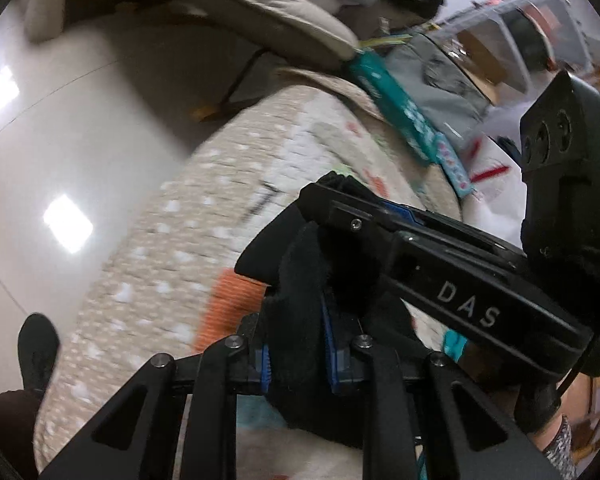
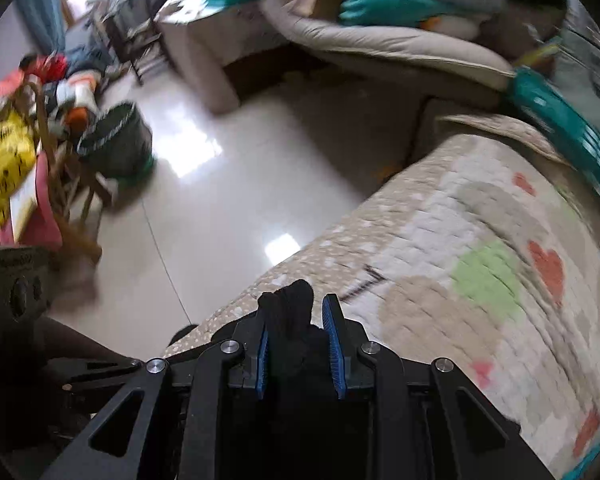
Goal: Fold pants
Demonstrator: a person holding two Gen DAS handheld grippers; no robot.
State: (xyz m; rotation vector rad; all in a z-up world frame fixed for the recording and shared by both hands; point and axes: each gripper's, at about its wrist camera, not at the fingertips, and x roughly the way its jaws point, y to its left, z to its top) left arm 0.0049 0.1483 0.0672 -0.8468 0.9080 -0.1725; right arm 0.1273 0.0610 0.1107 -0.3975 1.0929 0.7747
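The black pants (image 1: 300,280) are bunched between the blue pads of my left gripper (image 1: 296,356), which is shut on them above the patterned quilt (image 1: 172,248). My right gripper crosses the left wrist view from the right, its fingers (image 1: 340,208) also pinching the black fabric just beyond. In the right wrist view my right gripper (image 2: 298,344) is shut on a tuft of the black pants (image 2: 290,308) over the quilt's edge (image 2: 480,248). Most of the garment is hidden below the grippers.
The quilt covers a bed or mattress with teal items (image 1: 392,100) at its far side. Shiny tiled floor (image 2: 228,184) lies to the left. A beige cushion (image 2: 400,48), a dark bag (image 2: 116,140) and a cluttered wooden chair (image 2: 28,168) stand around.
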